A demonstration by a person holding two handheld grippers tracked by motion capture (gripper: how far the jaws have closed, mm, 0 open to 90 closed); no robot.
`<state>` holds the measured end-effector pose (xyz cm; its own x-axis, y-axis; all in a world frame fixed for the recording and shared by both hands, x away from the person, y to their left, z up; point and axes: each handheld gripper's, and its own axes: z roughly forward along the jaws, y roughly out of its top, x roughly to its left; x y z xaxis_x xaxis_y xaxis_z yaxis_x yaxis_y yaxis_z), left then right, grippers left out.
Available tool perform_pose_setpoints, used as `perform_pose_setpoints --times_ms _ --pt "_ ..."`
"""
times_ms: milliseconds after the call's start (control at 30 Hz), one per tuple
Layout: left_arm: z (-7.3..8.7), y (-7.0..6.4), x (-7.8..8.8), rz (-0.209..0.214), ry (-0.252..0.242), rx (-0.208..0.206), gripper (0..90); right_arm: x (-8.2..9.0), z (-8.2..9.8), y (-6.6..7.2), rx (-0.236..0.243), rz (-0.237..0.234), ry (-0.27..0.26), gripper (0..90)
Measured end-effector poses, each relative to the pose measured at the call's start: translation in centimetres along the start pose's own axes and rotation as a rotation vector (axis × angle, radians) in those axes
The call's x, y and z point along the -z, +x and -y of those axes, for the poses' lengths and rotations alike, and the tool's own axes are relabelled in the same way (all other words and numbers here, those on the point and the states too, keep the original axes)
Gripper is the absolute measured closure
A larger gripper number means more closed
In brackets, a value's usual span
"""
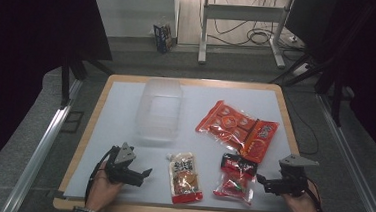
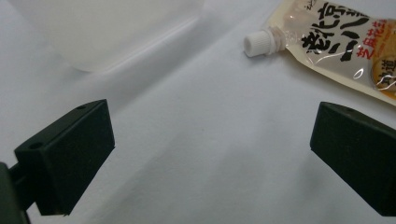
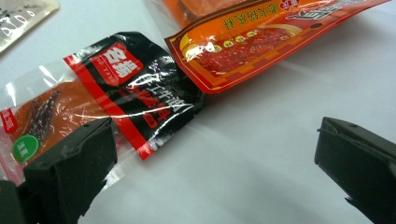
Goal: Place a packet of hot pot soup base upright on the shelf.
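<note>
Left hand-held gripper (image 1: 143, 174): near the front left of the surface (image 1: 126, 101), jaws spread wide and empty, aimed toward the spouted sauce pouch.
Right hand-held gripper (image 1: 261, 180): near the front right, jaws released and holding nothing, aimed toward the red-and-black packet.
Spouted sauce pouch (image 1: 185, 178): lies flat at the front middle, just right of the left hand-held gripper; long axis runs front to back, white cap (image 2: 259, 42) at the far end, tipped slightly left.
Red-and-black packet (image 1: 235, 177): flat at the front, between the pouch and the right hand-held gripper; long axis roughly front to back, black end pointing away from the person. In the right gripper view one jaw sits in front of its clear end.
Orange packet (image 1: 238, 128): behind the red-and-black packet, long axis slanting from far left to near right; its near corner overlaps the black end.
Clear plastic container (image 1: 159, 109): at the far middle-left, long axis front to back, well apart from the pouch.
</note>
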<state>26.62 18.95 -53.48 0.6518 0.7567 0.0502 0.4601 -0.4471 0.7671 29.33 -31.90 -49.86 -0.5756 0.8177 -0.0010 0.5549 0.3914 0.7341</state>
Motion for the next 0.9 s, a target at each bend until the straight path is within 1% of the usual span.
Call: perform_pose_setpoints --times_ms 167,300,533,900 --pt "-0.14 -0.33 -0.17 0.010 0.004 -0.015 0.0 -0.18 0.04 0.02 -0.001 0.003 -0.005 0.0" --pt "-0.15 -0.40 -0.36 0.015 0.017 -0.017 0.0 -0.33 0.05 0.00 -0.002 0.002 0.002 0.0" --pt "-0.19 -0.52 -0.41 0.019 0.019 -0.018 0.0 -0.53 0.01 0.11 -0.006 -0.004 0.016 0.0" --pt "-0.25 -0.68 -0.52 0.023 0.025 -0.025 0.0 -0.55 -0.06 0.15 -0.007 0.000 0.015 0.0"
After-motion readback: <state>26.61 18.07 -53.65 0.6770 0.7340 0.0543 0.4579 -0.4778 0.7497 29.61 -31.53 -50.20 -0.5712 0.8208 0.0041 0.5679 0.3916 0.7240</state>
